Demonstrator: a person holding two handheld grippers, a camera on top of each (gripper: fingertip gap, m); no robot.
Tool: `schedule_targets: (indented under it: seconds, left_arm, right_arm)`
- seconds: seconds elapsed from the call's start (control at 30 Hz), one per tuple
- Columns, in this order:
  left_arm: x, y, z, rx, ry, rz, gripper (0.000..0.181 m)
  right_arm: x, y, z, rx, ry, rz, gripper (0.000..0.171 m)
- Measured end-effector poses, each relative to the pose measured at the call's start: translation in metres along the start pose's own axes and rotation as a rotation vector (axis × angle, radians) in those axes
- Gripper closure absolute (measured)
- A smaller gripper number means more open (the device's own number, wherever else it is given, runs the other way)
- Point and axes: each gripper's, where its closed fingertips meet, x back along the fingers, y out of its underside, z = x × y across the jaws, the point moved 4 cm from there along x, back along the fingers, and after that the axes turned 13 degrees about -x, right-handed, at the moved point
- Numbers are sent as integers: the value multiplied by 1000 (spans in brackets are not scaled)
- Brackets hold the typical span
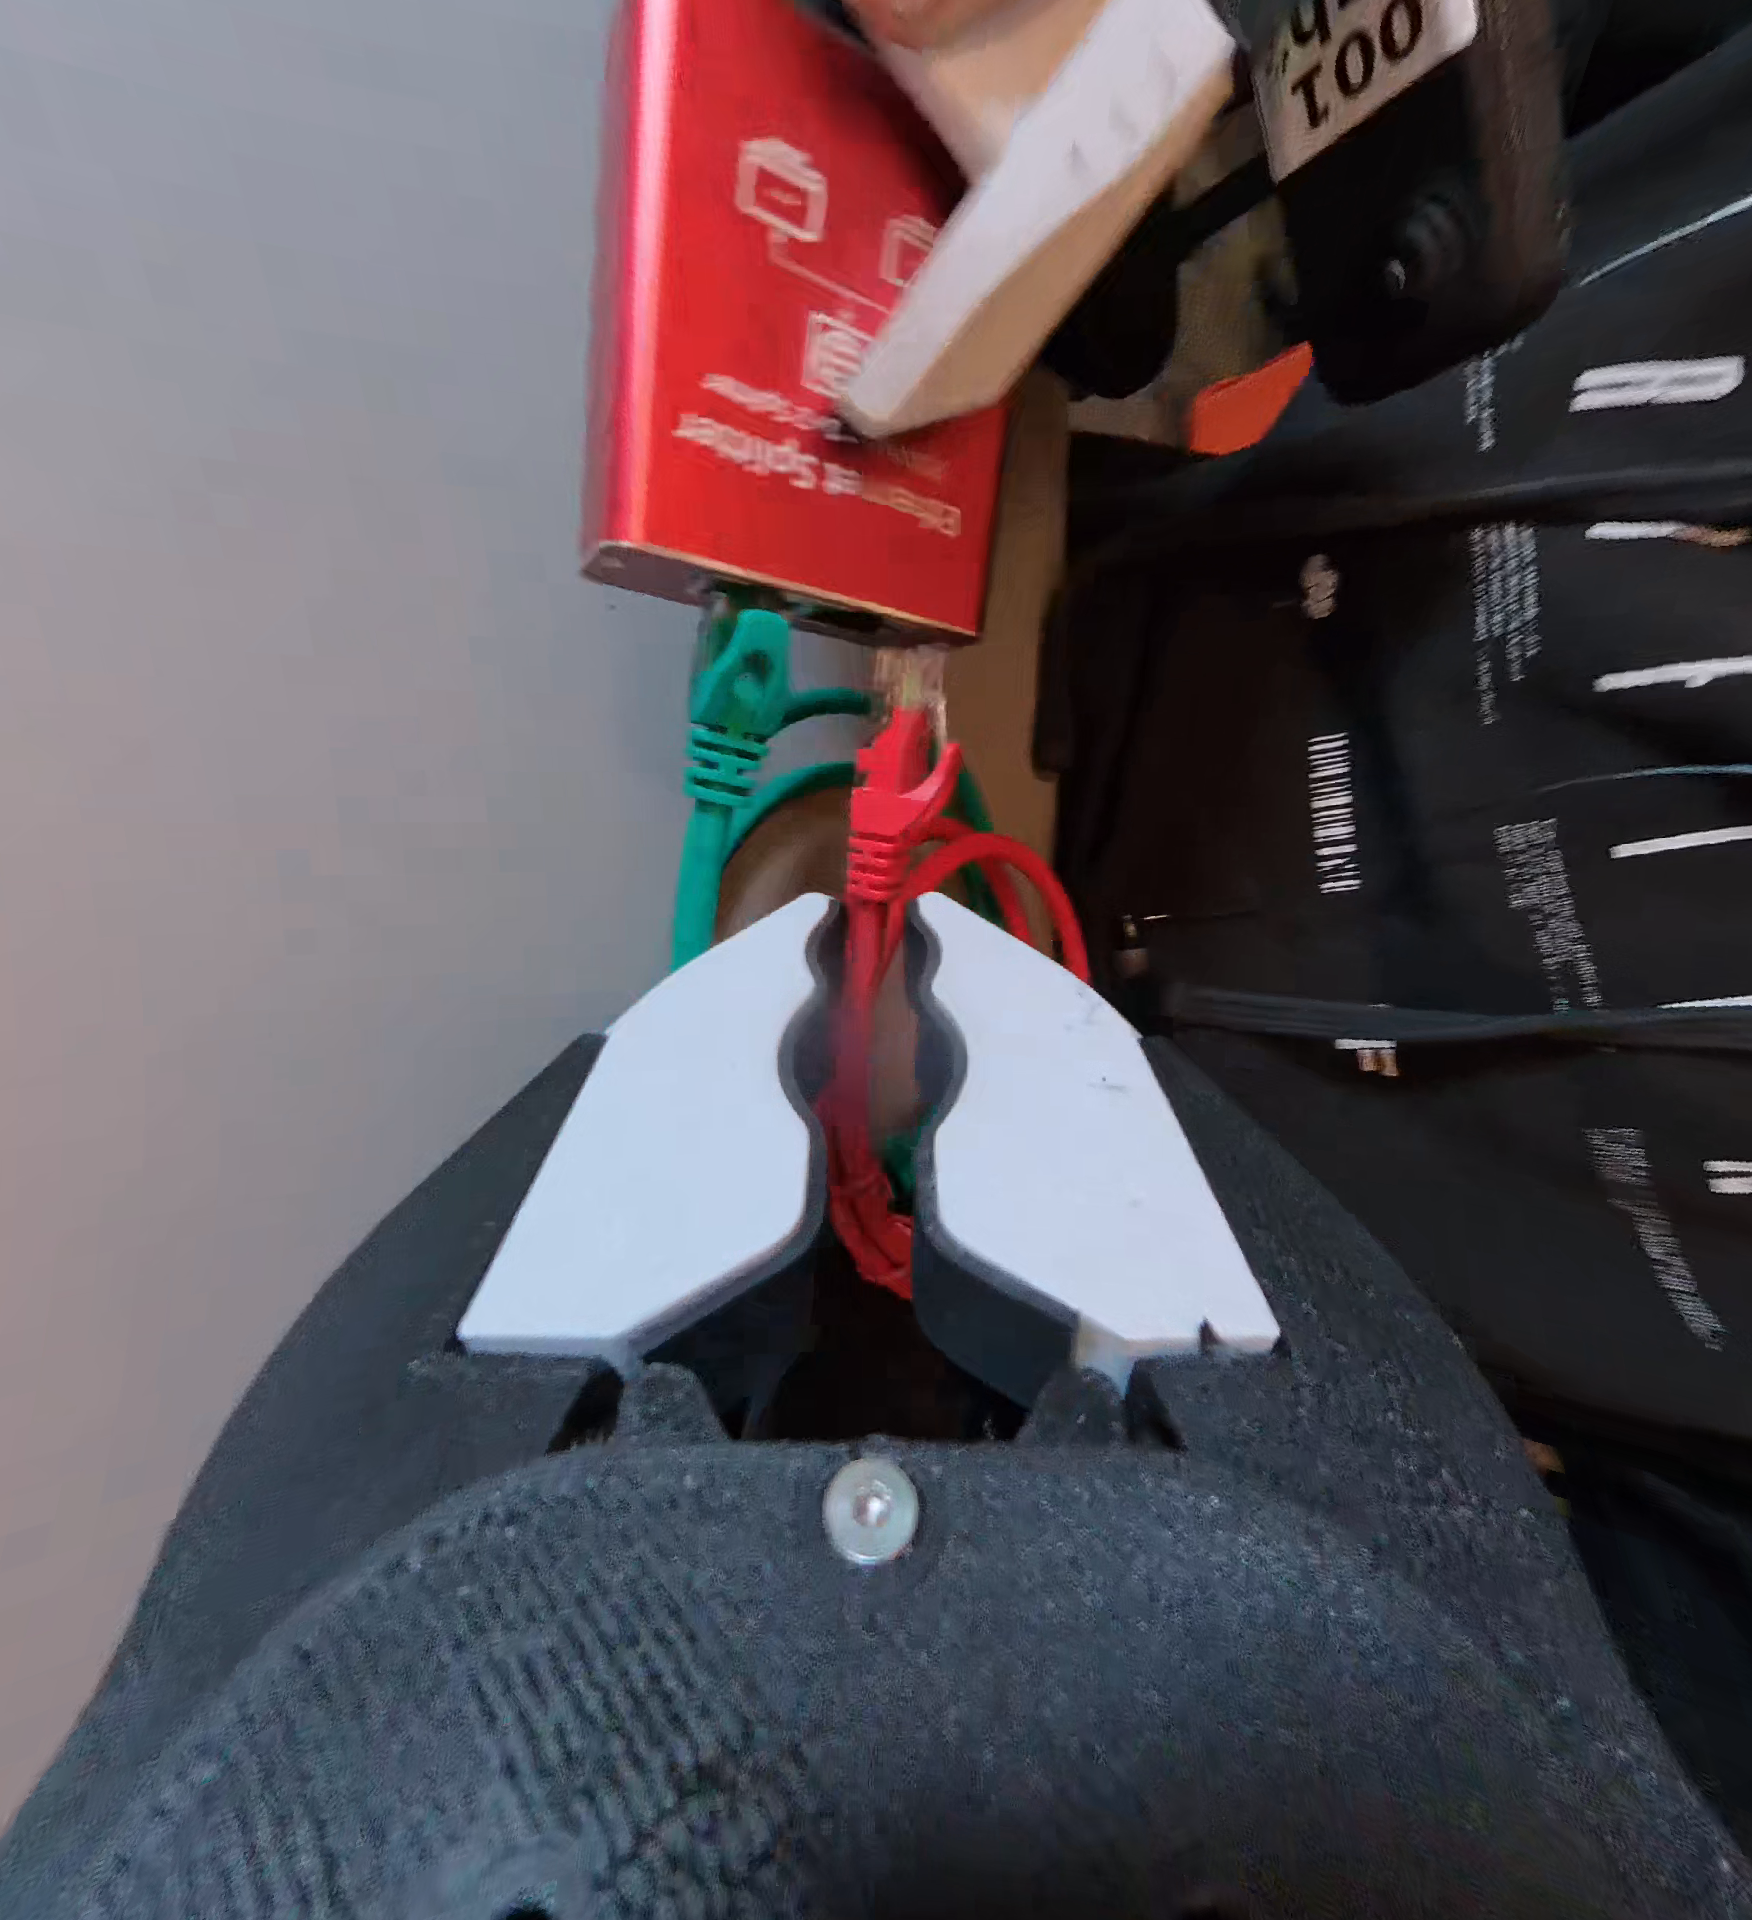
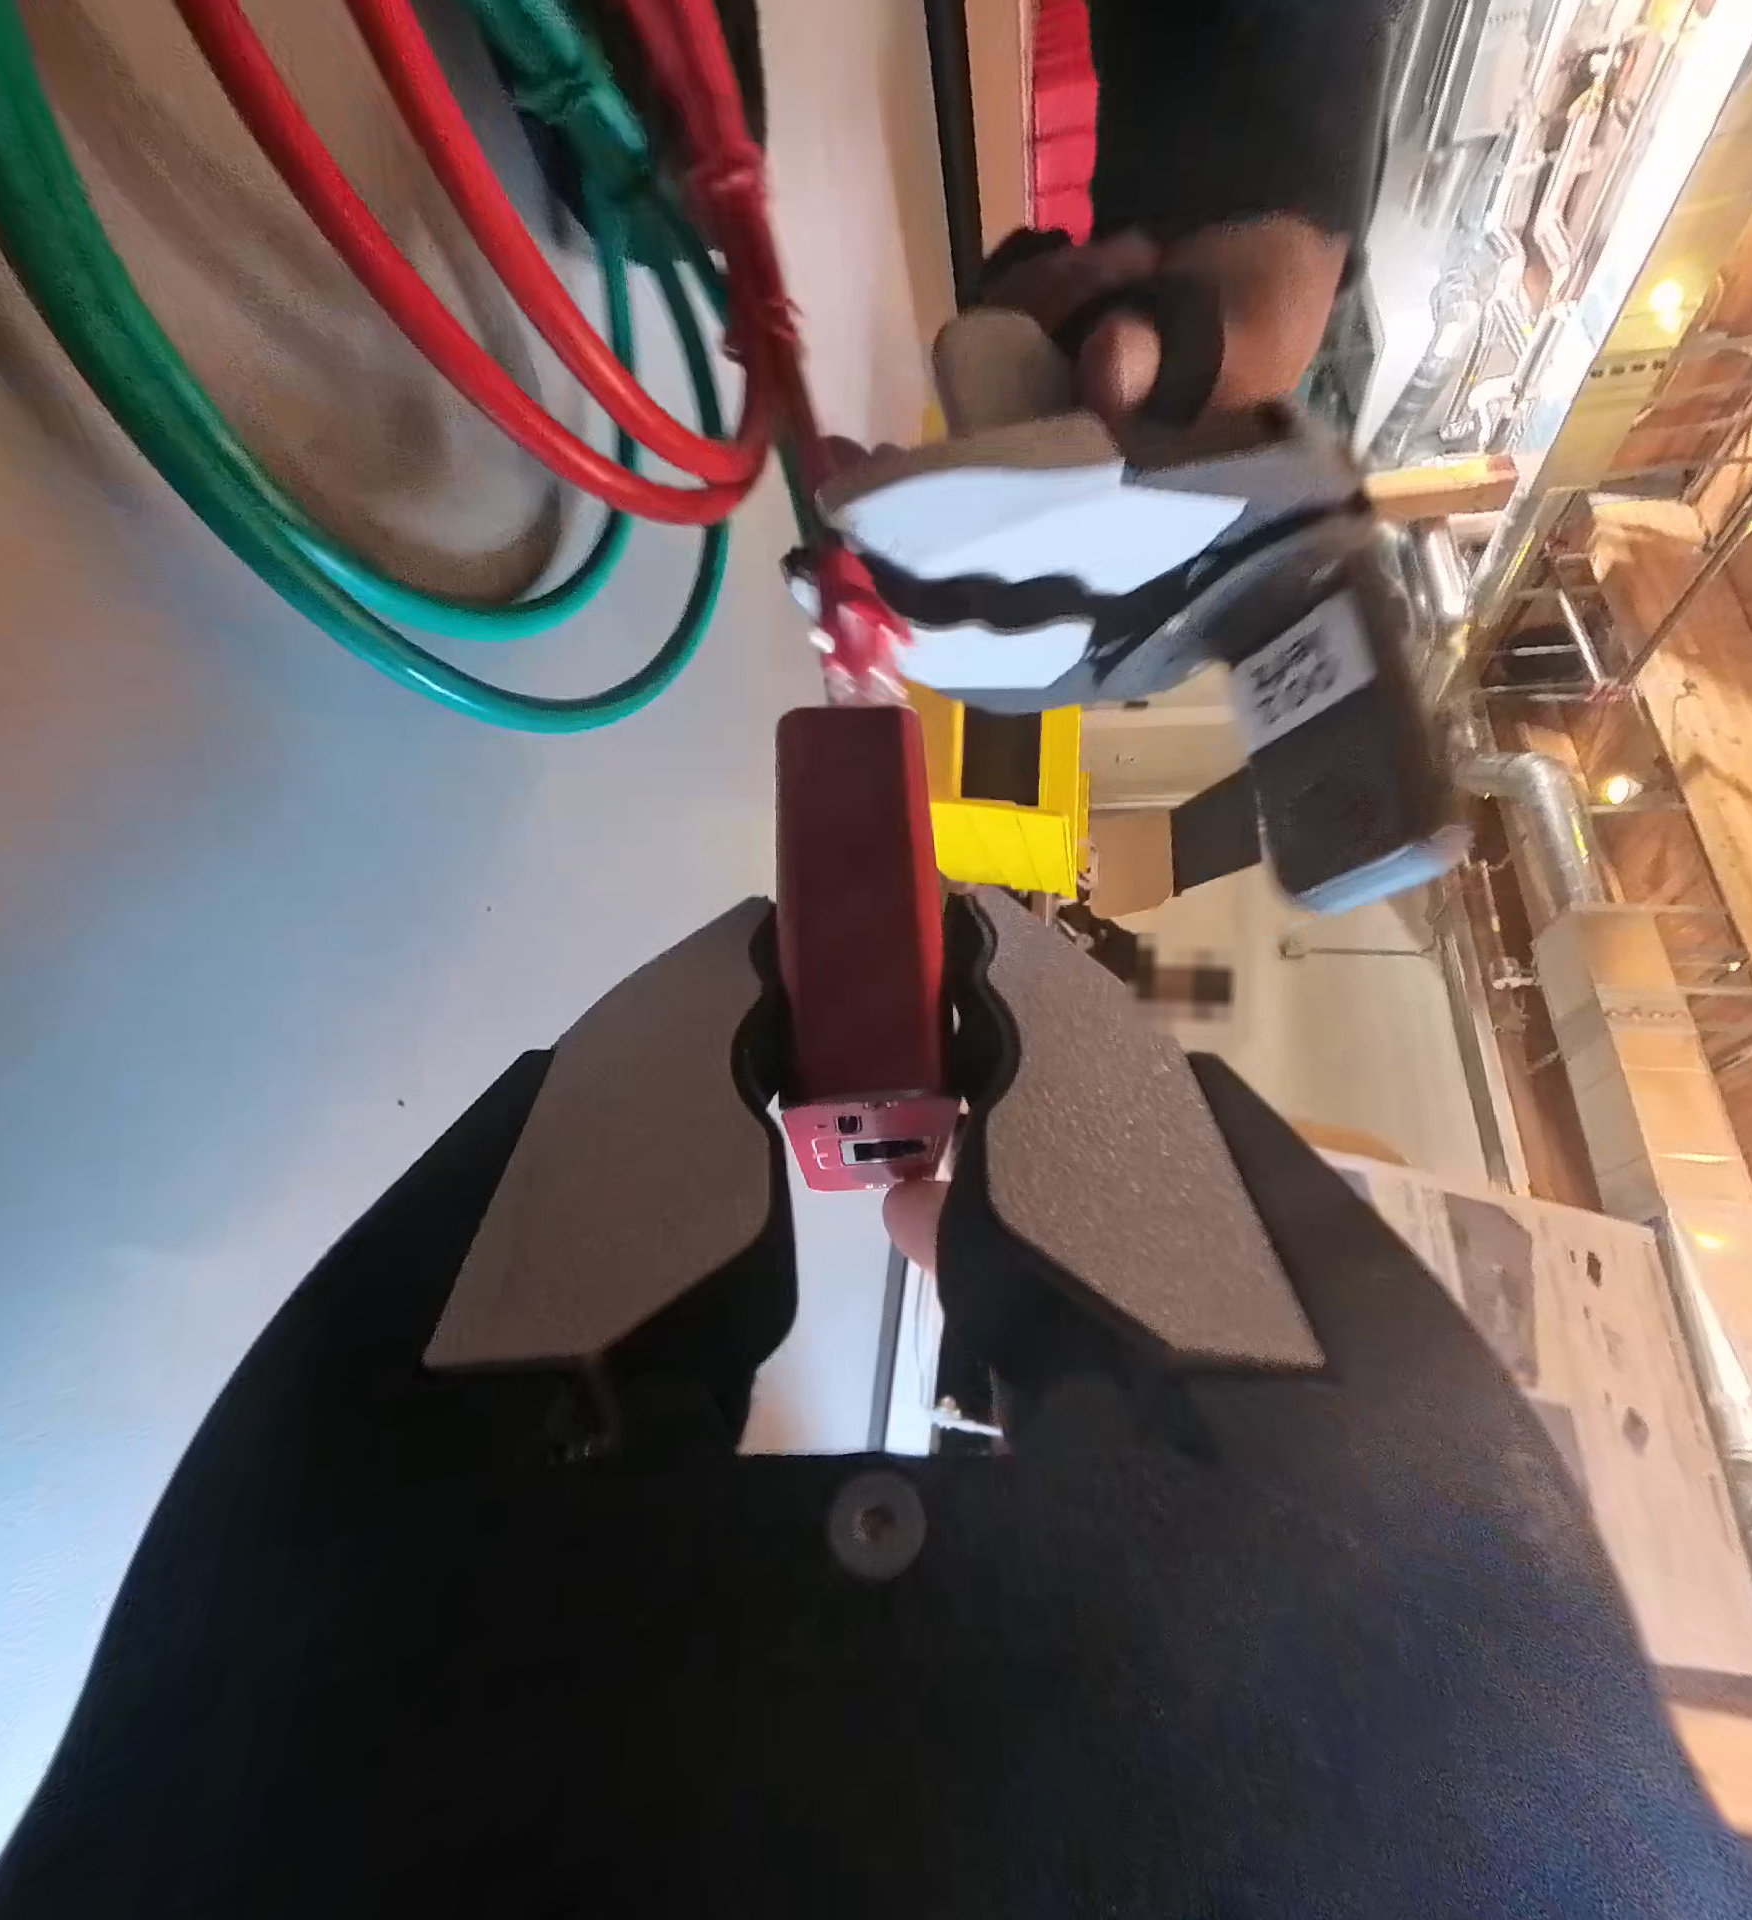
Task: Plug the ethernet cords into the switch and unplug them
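Red switch (image 1: pixel 789 343) held in the air, clamped between the right gripper (image 2: pixel 867 935) fingers, green cord (image 1: pixel 737 707) plugged into its end, red cord (image 1: pixel 887 800) plug just short of the neighbouring port, cable pinched by the closed left gripper (image 1: pixel 872 925) fingers, pale tabletop (image 1: pixel 228 727) behind.

The switch (image 1: pixel 789 343) was metallic red with pale line drawings and lettering on its broad face. One ethernet cord (image 1: pixel 732 727) was green, the other cord (image 1: pixel 887 821) red with a clear plug tip. The left gripper's (image 1: pixel 874 935) fingers (image 1: pixel 674 1143) were white on a speckled black body. The right gripper's (image 2: pixel 867 925) fingers (image 2: pixel 1111 1143) looked dark grey in shadow. The worktop (image 1: pixel 228 623) was plain pale grey. A garment (image 1: pixel 1526 831) was black with white print.
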Motion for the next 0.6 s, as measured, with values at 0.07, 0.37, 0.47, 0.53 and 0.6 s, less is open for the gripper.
schedule_targets:
  seconds: [0.07,0.37,0.47,0.53,0.6]
  left_arm:
    - [10,-7,6,-105,-132,-1,160]
    - [1,-40,-10,-453,-573,67,112]
    - [0,-51,-17,-415,-496,127,110]
    - [4,-54,-27,-353,-519,130,110]
    - [6,-53,-40,-219,-517,129,110]
  right_arm:
    - [-1,7,2,-34,10,-16,143]
    - [-8,2,17,-135,36,36,143]
    - [-12,0,24,-152,25,49,142]
    - [-17,15,26,-198,20,-19,142]
    - [-24,35,25,-253,-4,-158,141]
